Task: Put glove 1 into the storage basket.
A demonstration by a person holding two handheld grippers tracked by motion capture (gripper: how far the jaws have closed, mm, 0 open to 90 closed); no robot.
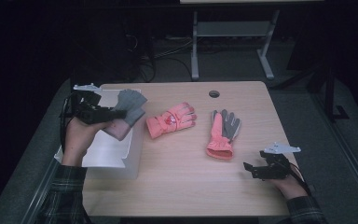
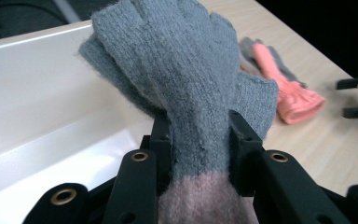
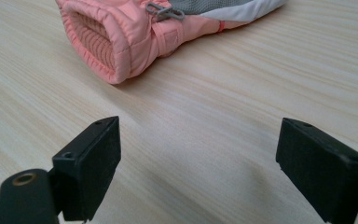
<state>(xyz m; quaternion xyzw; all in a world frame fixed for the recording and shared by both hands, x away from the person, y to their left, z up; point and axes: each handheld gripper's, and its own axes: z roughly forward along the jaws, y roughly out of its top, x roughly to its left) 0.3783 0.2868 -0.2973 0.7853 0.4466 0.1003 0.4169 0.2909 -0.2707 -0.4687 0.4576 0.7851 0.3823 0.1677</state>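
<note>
A grey knit glove [image 2: 186, 74] is clamped between the jaws of the left gripper [image 2: 199, 140]; the jaws are drawn in to a narrow gap and press on the glove from both sides, just above the line where the grey knit gives way to a pink cuff; the glove's fingers fan out beyond the jaw tips. In the high view the left gripper [image 1: 103, 113] is seen at the table's left edge, with the glove [image 1: 129, 105] held above the white box [image 1: 103, 154]; the glove's fingers reach over the box's far right corner; whether the glove touches the box cannot be told.

The right gripper [image 3: 198, 163] is held wide apart; nothing lies between its jaws, and only bare table [image 3: 214, 93] is seen in the gap. In the high view it [image 1: 249, 170] is found near the table's front right corner, its jaws turned to the left. A pink ski glove [image 3: 135, 32] lies a little ahead of it, cuff toward the jaws and clear of them; in the high view this glove [image 1: 223, 133] lies grey palm up near the middle of the table; a second pink glove [image 1: 170, 120] lies to its left, between it and the box, well apart from both grippers.
</note>
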